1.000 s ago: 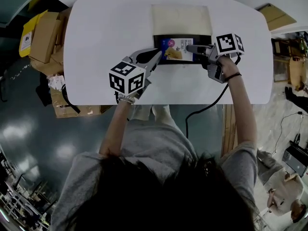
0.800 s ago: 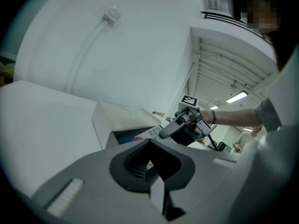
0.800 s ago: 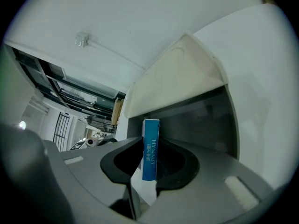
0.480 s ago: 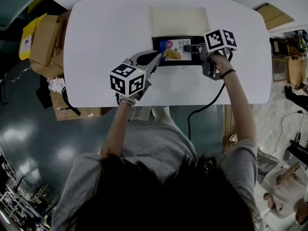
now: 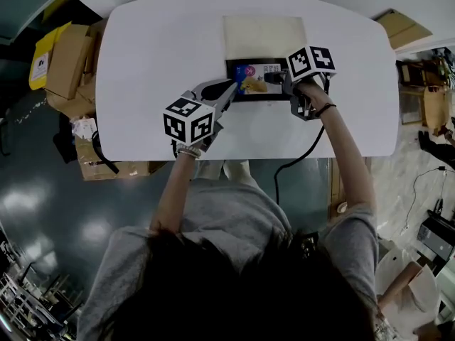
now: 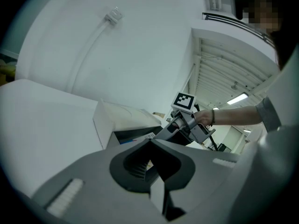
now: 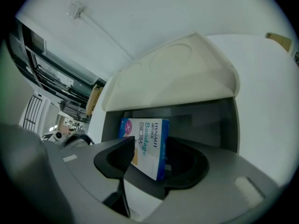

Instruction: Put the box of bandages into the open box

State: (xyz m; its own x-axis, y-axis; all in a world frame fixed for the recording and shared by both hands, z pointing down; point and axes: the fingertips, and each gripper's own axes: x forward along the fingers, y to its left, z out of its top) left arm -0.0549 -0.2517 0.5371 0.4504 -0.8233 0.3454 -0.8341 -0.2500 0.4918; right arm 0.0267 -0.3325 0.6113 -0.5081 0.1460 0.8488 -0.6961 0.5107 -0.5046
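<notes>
Overhead, in the head view, the white table [image 5: 142, 48] carries the open box [image 5: 232, 64], its cream lid [image 5: 264, 34] folded back on the far side. The bandage box [image 5: 249, 74] is already inside the dark well, towards its left end. Nothing else shows in there. The left gripper [image 5: 233, 85] rests at the well's near-left corner. The right gripper [image 5: 274, 78] reaches in from the right.

In the left gripper view, the left gripper [image 6: 149, 164] has its jaws drawn close together with nothing between them. Beyond them stands the open box [image 6: 105, 125], with the right gripper [image 6: 170, 127] dipping into it.

In the right gripper view, the right gripper [image 7: 148, 166] has just been opening its jaws. The bandage box [image 7: 148, 139] stands tilted on edge between them, and the pads look to have come off it, so I judge it released. It leans in the left part of the open box [image 7: 205, 125], under the raised lid [image 7: 173, 73].

The bandage box looks like thin printed card: probably light, fairly stiff, a little glossy, and likely to dent under a hard squeeze. If it needs laying flat, the best hold would be across its two narrow long edges near the middle, with gentle pressure.
</notes>
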